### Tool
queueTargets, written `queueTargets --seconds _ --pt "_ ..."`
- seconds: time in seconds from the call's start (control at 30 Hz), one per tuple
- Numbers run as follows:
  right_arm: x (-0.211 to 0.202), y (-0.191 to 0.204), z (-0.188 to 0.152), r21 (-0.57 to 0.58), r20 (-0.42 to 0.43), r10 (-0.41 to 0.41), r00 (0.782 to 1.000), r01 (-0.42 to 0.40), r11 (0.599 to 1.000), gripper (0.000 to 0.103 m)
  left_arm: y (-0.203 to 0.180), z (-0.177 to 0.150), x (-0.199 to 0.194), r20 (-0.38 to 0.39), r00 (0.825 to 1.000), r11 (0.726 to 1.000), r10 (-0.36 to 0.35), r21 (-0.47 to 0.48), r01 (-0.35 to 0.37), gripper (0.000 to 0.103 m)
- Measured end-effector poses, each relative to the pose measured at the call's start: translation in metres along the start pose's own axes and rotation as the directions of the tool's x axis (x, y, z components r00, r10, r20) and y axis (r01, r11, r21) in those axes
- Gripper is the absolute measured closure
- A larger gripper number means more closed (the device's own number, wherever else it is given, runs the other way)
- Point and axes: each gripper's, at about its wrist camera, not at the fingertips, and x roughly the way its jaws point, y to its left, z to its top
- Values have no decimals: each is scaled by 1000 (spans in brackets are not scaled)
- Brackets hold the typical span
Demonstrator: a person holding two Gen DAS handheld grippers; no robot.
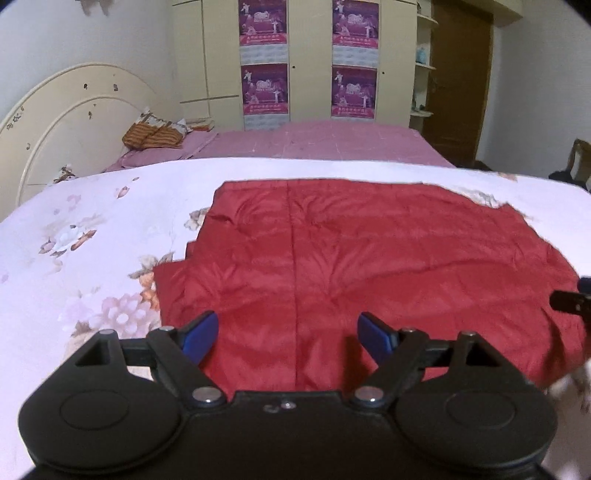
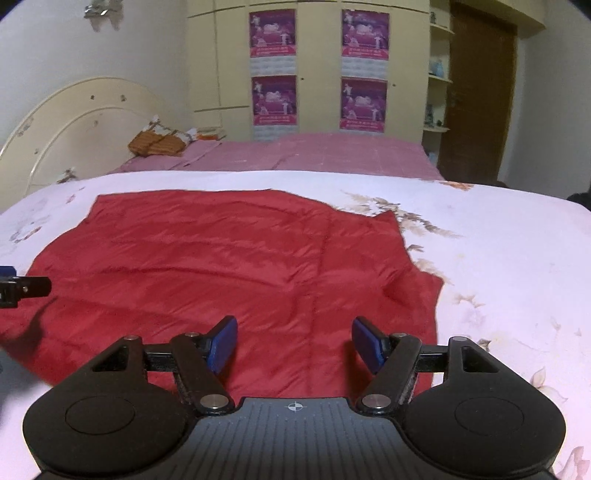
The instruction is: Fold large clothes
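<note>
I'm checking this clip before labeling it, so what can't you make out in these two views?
- Red garment: near hem hidden behind the left gripper in the left view, behind the right gripper in the right view.
- Garment type: folded flat, unclear.
- Posters: print too small.
- Right edge of the left view: blurred.

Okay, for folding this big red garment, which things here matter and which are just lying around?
Part of the job: red garment, floral bedspread under it, left hand-held gripper, right hand-held gripper.

Lying about: striped orange pillow, purple posters, headboard.
</note>
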Motion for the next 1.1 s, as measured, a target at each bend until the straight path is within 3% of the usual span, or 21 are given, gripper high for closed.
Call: queueTargets --seconds 0.13,0.37,0.53,0.67,0.73,0.83,0.9,1.0,1.1 --pt "6 10 -10 -42 -25 -13 1000 12 999 35 1 -16 6 -18 999 999 29 32 -28 22" --pt "26 -5 -29 -85 -61 -96 994 91 992 35 14 -30 21 -51 998 999 25 -23 -26 21" --pt "11 -24 -25 -32 -67 -112 991 110 993 35 24 -28 7 -70 996 997 47 -53 -50 24" --pt "-12 -40 -23 88 -90 -71 993 79 993 35 45 -27 -13 -97 995 981 18 -193 -36 17" --pt "-21 -48 -26 145 -114 -48 992 64 987 35 56 -28 -20 -125 992 961 -14 -276 -21 14" --pt "-30 -61 -34 234 -150 -14 989 50 971 33 74 -40 -29 -168 982 910 -88 -414 11 12" --pt "-32 -68 -41 304 -166 19 986 32 952 2 82 -52 -29 -191 971 865 -145 -501 30 11" --pt "-30 -71 -46 375 -155 71 985 -8 927 2 87 -63 -19 -179 959 798 -220 -598 72 11" --pt "-20 -74 -50 452 -140 146 979 -68 889 2 88 -62 -9 -120 965 759 -232 -643 103 10"
